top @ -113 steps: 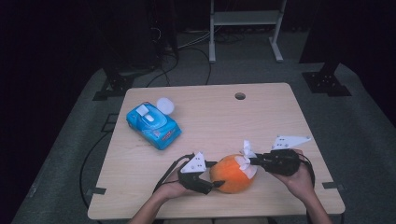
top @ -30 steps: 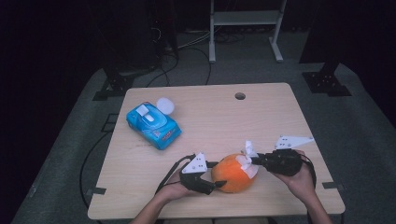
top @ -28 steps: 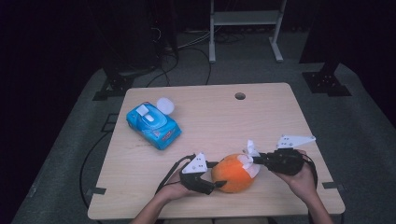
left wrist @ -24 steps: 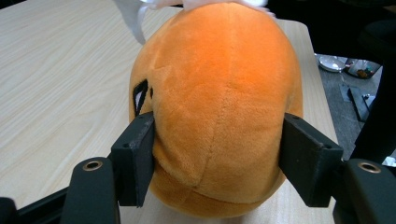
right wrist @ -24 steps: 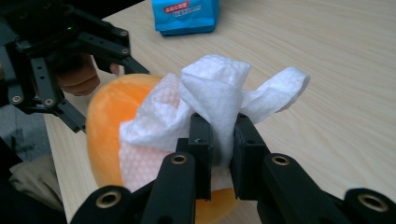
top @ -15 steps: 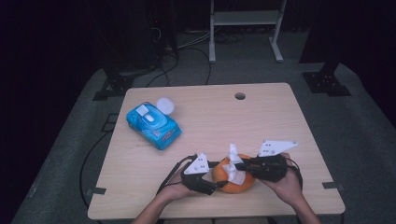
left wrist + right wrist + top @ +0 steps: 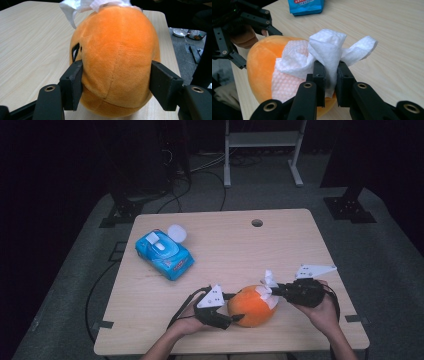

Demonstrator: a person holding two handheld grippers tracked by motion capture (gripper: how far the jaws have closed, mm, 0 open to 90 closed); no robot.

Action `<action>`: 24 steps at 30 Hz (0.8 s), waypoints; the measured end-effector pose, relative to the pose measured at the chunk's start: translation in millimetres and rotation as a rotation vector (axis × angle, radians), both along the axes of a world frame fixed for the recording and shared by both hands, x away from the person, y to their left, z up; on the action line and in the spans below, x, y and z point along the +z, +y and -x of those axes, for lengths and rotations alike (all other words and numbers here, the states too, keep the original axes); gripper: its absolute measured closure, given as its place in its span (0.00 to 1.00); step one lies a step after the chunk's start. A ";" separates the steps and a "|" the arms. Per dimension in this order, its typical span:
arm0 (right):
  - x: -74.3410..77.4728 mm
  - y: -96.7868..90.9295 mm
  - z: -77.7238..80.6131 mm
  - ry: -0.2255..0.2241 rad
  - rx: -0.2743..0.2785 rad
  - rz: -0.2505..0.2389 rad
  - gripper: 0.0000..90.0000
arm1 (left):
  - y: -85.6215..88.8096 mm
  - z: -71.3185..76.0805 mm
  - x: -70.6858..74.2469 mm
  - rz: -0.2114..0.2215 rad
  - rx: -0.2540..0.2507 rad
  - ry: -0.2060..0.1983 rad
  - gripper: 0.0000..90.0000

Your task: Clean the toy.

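**Wiping a plush toy held between two grippers**

While the left gripper (image 7: 231,310) clamps the orange plush (image 7: 252,306) from its 9 o'clock side, the right gripper (image 7: 270,291) presses a white wipe (image 7: 266,289) against the plush at its 2 o'clock side. Seen from the high view, the plush sits on the table (image 7: 280,245) near the front edge, at about 6 o'clock of the tabletop, between the two hands.

Left gripper view: both black pads (image 7: 73,85) bear on the plush (image 7: 117,57) flanks, one at 9 o'clock and one at 3 o'clock, and the fabric bulges slightly past them. A dark patch marks the plush at about 10 o'clock. White tissue (image 7: 82,6) shows over the top of the plush at 12 o'clock.

Right gripper view: the jaws stand together, pinching a bunched fold of the wipe (image 7: 329,52) between them. The free part of the wipe lies flat on the plush (image 7: 259,65) and takes on its orange tint where it touches. The other gripper (image 7: 242,22) and its hand sit at 10 o'clock.

A blue wipes pack (image 7: 164,253) lies on the table at 10 o'clock of the plush, well apart from it, with a white lid (image 7: 177,233) just beside the pack at its 1 o'clock corner. A round hole (image 7: 257,223) pierces the tabletop at 12 o'clock.
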State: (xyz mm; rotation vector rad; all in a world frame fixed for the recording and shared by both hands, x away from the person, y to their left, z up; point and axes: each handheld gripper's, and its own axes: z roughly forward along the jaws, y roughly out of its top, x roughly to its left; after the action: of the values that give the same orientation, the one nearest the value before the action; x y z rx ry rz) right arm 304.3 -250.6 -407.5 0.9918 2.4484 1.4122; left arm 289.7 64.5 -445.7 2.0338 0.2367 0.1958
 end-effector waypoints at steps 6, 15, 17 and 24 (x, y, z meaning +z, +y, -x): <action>4.2 4.1 1.4 -0.009 -0.003 -0.003 0.88 | -3.3 2.6 1.6 -0.011 -0.009 -0.021 0.37; 12.5 24.0 9.9 -0.055 0.074 0.010 0.88 | -1.9 2.8 1.3 -0.023 -0.016 -0.028 0.37; 8.9 13.9 7.0 -0.043 0.043 0.008 0.88 | 3.2 -1.9 -0.8 -0.018 -0.003 0.006 0.37; 3.2 -9.9 2.7 -0.019 -0.028 -0.013 0.88 | 11.0 -11.1 -5.3 0.014 0.030 0.073 0.37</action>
State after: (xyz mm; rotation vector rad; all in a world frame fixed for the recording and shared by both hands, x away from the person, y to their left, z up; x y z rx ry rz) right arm 301.6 -260.5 -404.4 1.0070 2.4057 1.4236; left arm 300.8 75.5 -451.0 2.0268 0.3134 0.1389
